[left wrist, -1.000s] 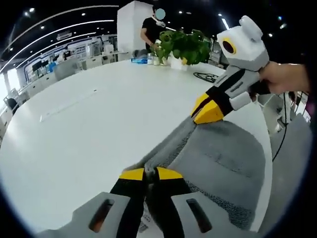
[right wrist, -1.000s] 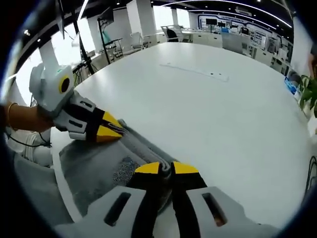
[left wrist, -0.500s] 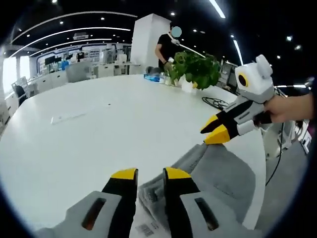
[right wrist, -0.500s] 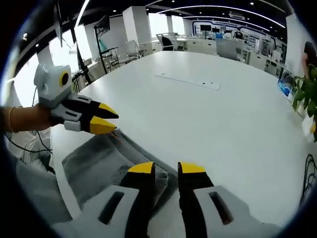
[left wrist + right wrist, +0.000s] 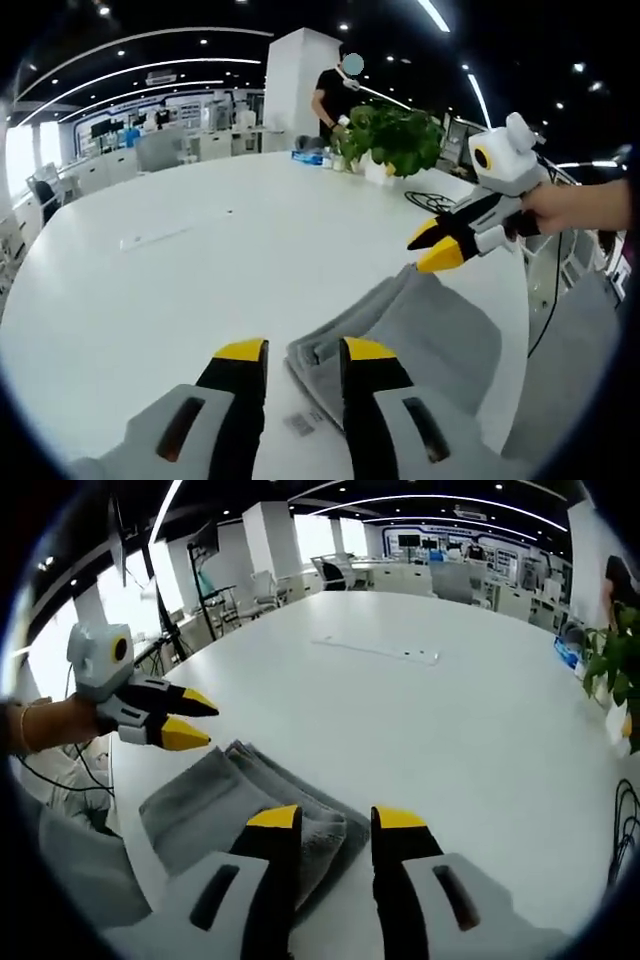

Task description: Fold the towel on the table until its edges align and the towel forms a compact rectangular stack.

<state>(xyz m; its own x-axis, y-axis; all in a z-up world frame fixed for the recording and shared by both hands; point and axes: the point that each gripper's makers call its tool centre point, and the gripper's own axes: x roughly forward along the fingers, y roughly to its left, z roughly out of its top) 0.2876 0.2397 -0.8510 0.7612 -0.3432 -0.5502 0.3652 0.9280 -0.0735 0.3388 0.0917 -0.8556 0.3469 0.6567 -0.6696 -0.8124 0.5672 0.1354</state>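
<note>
Folded grey towel on a white table, both grippers above it with jaws apart.

In the left gripper view, the left gripper [image 5: 295, 352] stands with its yellow-tipped jaws spread and nothing between them, just over the near corner of the towel [image 5: 415, 330], which lies folded in layers at the table's [image 5: 180, 270] near edge. A small white tag [image 5: 299, 423] with dark print shows at the towel's corner; the print is too small to read. The right gripper [image 5: 432, 247], held by a hand [image 5: 570, 205], hovers over the towel's far corner, jaws parted. A potted plant [image 5: 395, 135] and a person [image 5: 330, 90] are at the table's far side.

In the right gripper view, the right gripper [image 5: 335, 820] has its jaws spread, empty, above the towel's [image 5: 215, 800] folded edge. The left gripper [image 5: 190, 720] hangs beside the towel's far corner, jaws apart.
</note>
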